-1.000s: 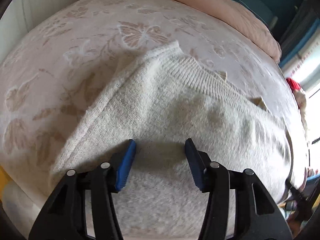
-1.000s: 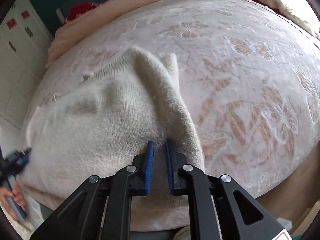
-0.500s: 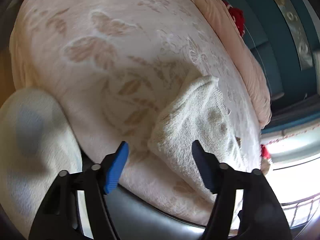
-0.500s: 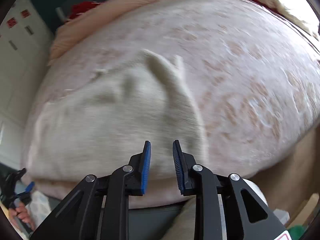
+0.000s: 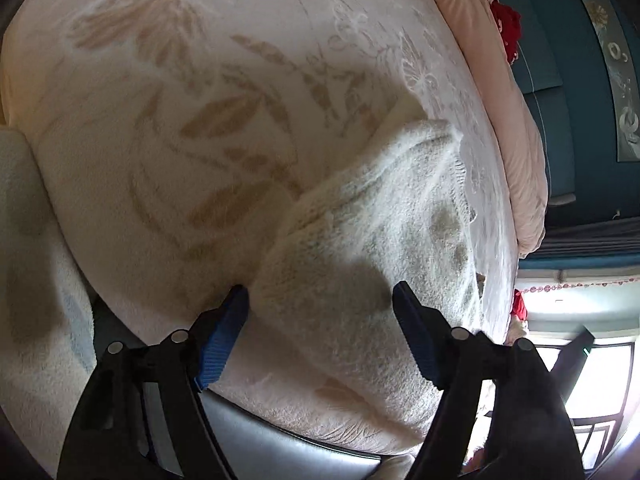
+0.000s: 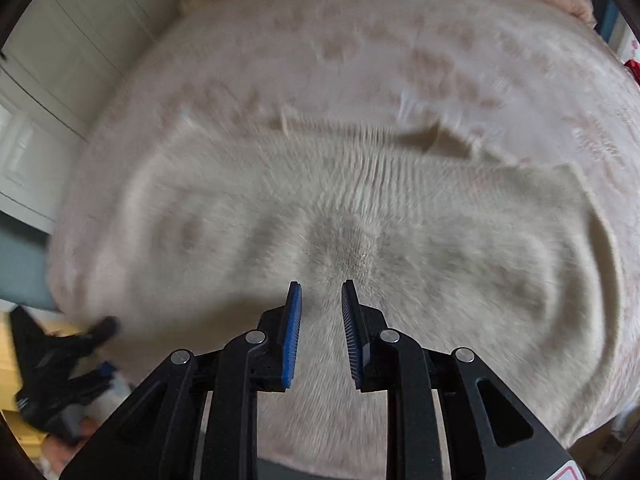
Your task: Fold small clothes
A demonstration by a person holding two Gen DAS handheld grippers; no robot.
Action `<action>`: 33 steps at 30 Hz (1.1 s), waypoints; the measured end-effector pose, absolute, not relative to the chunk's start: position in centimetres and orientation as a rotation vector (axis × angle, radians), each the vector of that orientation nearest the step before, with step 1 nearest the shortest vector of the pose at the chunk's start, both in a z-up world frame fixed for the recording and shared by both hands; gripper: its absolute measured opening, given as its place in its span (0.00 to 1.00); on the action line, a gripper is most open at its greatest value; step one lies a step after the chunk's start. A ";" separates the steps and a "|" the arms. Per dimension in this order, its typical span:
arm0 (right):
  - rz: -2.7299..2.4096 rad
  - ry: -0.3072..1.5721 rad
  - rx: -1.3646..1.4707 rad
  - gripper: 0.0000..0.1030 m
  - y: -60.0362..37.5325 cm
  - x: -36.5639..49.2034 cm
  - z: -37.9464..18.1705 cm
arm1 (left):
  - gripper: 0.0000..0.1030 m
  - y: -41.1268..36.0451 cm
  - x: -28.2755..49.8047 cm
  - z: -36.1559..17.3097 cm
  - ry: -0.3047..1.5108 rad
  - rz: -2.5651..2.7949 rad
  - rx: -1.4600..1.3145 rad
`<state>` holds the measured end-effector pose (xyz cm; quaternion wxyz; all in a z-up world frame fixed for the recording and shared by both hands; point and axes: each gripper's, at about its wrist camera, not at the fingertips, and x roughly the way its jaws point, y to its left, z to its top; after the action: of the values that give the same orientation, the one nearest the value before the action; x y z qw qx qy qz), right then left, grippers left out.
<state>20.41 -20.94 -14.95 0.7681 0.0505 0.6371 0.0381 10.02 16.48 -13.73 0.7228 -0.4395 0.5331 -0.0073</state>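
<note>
A cream knit sweater (image 5: 372, 240) lies spread on the bed, its ribbed collar (image 6: 360, 136) toward the far side. My left gripper (image 5: 320, 300) hovers over the sweater's near corner by the bed's edge. Its jaws are opening wide, with the fabric below them and not pinched. My right gripper (image 6: 320, 292) points down over the middle of the sweater (image 6: 340, 220) in a blurred picture. Its jaws stand a narrow gap apart and are closing, with nothing gripped. The left gripper (image 6: 60, 360) also shows at the lower left of the right wrist view.
The bed has a pale floral blanket (image 5: 200, 100). A pink quilt (image 5: 512, 120) runs along its far side, with a red item (image 5: 506, 24) and a teal wall beyond. A fluffy white cloth (image 5: 32, 280) hangs at the near left. White cupboards (image 6: 60, 60) stand left.
The left gripper opened wider, rolled, and slid to the sweater's corner at the bed edge. The right gripper let go of the raised sweater edge and swept over the sweater's middle.
</note>
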 end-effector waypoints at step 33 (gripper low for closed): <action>-0.012 1.070 0.587 0.31 -44.4 3.8 -10.0 | 0.52 -14.7 7.3 -3.4 1.064 -0.635 -0.123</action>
<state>3.77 -44.41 -10.03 0.8197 0.2754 0.5022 -0.0055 7.31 -14.70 -3.43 0.8123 -0.0576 0.4985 -0.2972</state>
